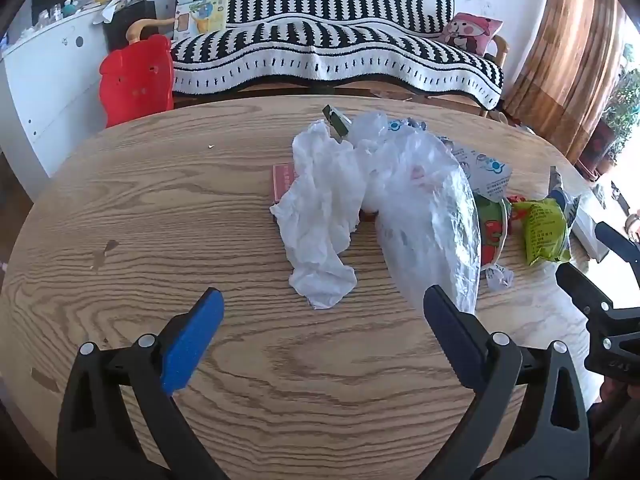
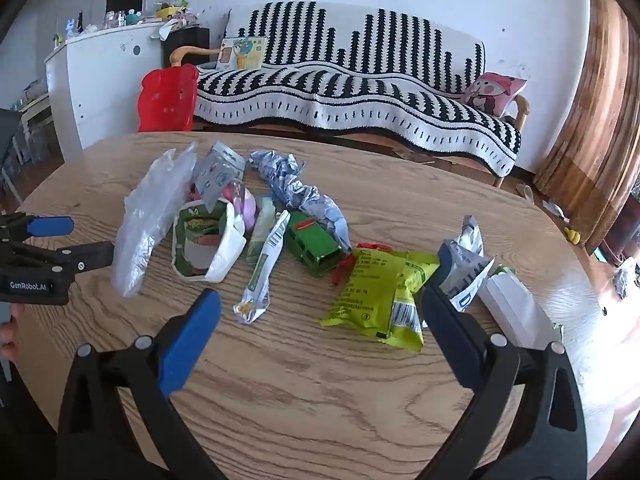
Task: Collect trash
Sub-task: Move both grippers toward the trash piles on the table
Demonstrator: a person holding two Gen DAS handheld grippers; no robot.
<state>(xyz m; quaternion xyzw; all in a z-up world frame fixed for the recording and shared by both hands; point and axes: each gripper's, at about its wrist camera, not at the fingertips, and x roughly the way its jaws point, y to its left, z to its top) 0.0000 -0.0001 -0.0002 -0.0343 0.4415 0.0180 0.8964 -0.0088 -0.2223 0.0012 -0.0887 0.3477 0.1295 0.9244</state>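
My left gripper [image 1: 322, 316] hovers over the round wooden table [image 1: 160, 208] with its blue-padded fingers spread wide, nothing between them. Just ahead of it lies a crumpled white plastic bag [image 1: 320, 208], and beside that a clear plastic bag [image 1: 428, 216] that reaches back to touch my right-hand pad. A small red card [image 1: 284, 180] peeks out from under the white bag; its print is too blurred for me to read.

My right gripper [image 2: 320, 312] is also spread apart and holds nothing. Between its fingertips and just beyond lies a yellow-green snack packet [image 2: 380, 292] with a barcode and lines of small text I cannot make out. Behind it sit a green carton [image 2: 314, 244], a crumpled blue-and-white wrapper [image 2: 304, 196], a torn paper cup [image 2: 208, 244] and a long silver wrapper [image 2: 264, 268] with a barcode. A white box [image 2: 516, 304] rests by my right pad, touching a wrapper showing a blue letter "D" [image 2: 466, 276].

In the right wrist view, my left gripper's body reads "GenRobot.AI".
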